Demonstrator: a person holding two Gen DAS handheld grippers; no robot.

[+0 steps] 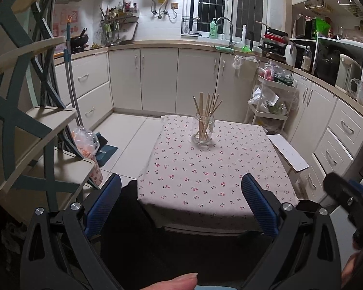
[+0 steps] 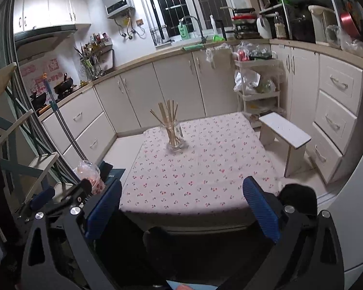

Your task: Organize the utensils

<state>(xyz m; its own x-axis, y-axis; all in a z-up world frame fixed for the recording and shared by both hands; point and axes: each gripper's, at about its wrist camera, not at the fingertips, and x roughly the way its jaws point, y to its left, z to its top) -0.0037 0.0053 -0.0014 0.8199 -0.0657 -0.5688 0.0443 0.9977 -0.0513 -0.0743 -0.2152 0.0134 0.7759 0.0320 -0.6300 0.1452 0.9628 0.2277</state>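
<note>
We see the chopsticks (image 1: 207, 111) already gathered in the glass jar (image 1: 203, 130), standing upright and fanned out at their tops. The jar sits toward the far end of the bench (image 1: 205, 181), on its cherry-print cloth (image 1: 181, 169), and we find no other utensils lying loose on that cloth in either view. Going by this, we judge the sorting to be finished or very nearly so, with nothing left on the bench to collect; whether more utensils wait out of view we cannot tell.

Our left hand-held gripper (image 1: 181, 200) hangs at the near edge of the bench with its blue pads spread wide and nothing between them. Our right hand-held gripper (image 2: 181, 203) sits the same way, spread and empty, well apart from the jar. Both are drawn back from the work, low at the near edge. A white stool (image 2: 285, 133) stands beside the bench on the right.
</note>
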